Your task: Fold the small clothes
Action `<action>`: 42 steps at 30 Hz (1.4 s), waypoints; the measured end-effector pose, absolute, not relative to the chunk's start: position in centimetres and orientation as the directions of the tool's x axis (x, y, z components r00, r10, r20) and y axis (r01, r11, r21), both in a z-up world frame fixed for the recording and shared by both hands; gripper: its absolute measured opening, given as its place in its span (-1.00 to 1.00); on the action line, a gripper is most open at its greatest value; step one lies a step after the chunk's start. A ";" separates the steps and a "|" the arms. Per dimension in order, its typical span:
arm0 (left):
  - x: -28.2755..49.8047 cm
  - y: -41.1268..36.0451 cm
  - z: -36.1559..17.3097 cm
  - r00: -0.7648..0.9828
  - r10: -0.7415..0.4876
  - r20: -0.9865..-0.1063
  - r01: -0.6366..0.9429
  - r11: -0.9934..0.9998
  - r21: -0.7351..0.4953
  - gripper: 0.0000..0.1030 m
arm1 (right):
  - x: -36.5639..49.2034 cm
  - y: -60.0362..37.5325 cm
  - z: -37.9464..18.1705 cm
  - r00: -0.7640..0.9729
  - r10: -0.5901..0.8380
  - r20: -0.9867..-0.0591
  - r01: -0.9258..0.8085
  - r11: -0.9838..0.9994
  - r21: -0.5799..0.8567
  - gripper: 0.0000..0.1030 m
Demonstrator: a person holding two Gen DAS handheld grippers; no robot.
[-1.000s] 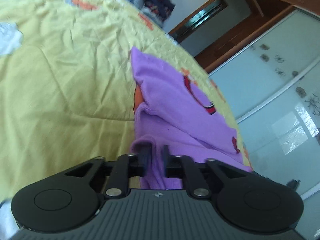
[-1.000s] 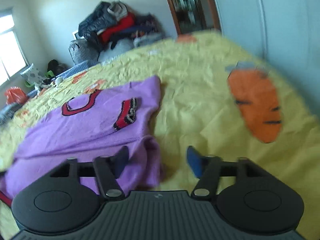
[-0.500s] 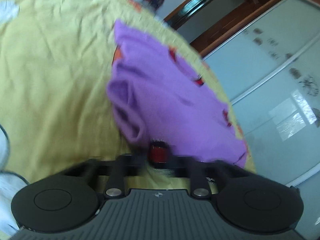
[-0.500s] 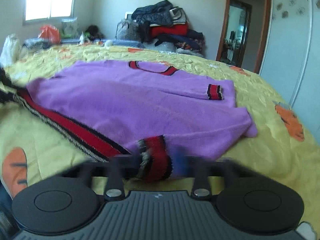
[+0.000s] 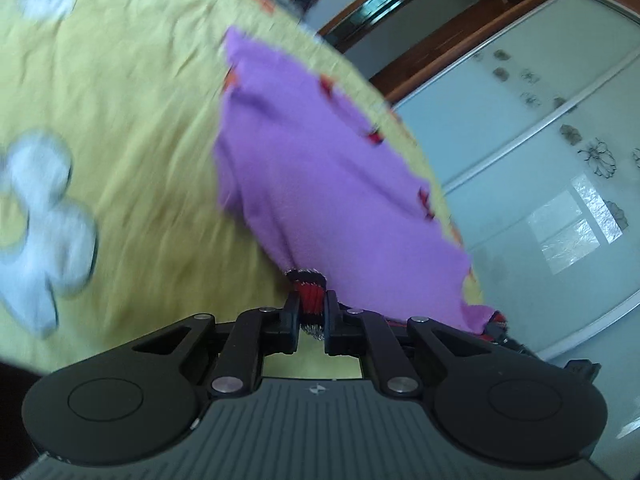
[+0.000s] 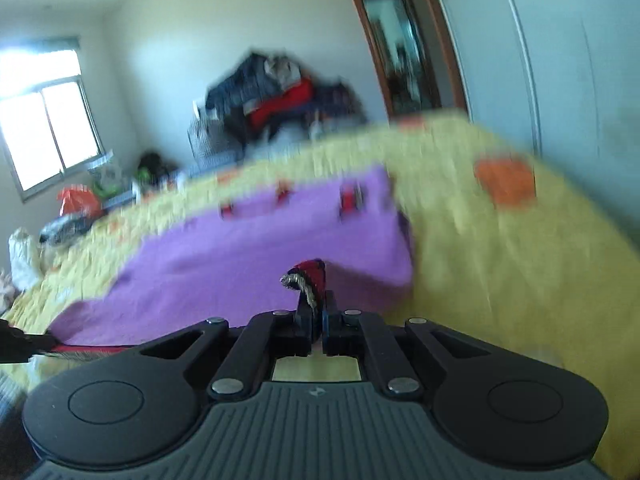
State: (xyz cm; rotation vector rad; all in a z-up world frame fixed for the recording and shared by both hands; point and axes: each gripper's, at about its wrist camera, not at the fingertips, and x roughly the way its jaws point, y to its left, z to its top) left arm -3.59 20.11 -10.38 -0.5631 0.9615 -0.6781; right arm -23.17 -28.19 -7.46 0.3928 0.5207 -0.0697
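A small purple sweater (image 5: 316, 184) with red and black striped trim lies on the yellow bedspread (image 5: 120, 120). It also shows in the right wrist view (image 6: 248, 256). My left gripper (image 5: 311, 303) is shut on the striped hem (image 5: 308, 286) at the near edge. My right gripper (image 6: 316, 308) is shut on another part of the striped hem (image 6: 308, 278) and holds it raised off the bed. Both views are motion-blurred.
The bedspread has white flower patches (image 5: 44, 216) and orange carrot patches (image 6: 504, 184). A pile of clothes (image 6: 276, 96) sits at the far end of the bed. A wardrobe with frosted sliding doors (image 5: 540, 152) stands beside the bed. A window (image 6: 44, 132) is at the left.
Both grippers have closed on the striped hem and are pulling it; the right gripper was open a second ago. The sweater has spread out flatter and the views have swung.
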 end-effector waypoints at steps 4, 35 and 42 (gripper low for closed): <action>-3.3 20.4 -11.8 0.404 -0.754 -0.518 0.241 0.634 -0.735 -0.38 | -24.2 -28.8 -9.3 0.848 0.052 -0.528 0.186 0.903 0.387 -0.60; -2.9 21.5 -10.2 0.443 -0.744 -0.501 0.187 0.623 -0.760 0.42 | -24.7 -35.6 -9.9 0.858 -0.021 -0.513 0.314 0.812 0.492 -0.93; -4.3 19.5 -10.8 0.379 -0.780 -0.499 0.331 0.617 -0.714 0.47 | -24.2 -34.9 -10.8 0.858 0.060 -0.510 0.261 0.805 0.533 -0.88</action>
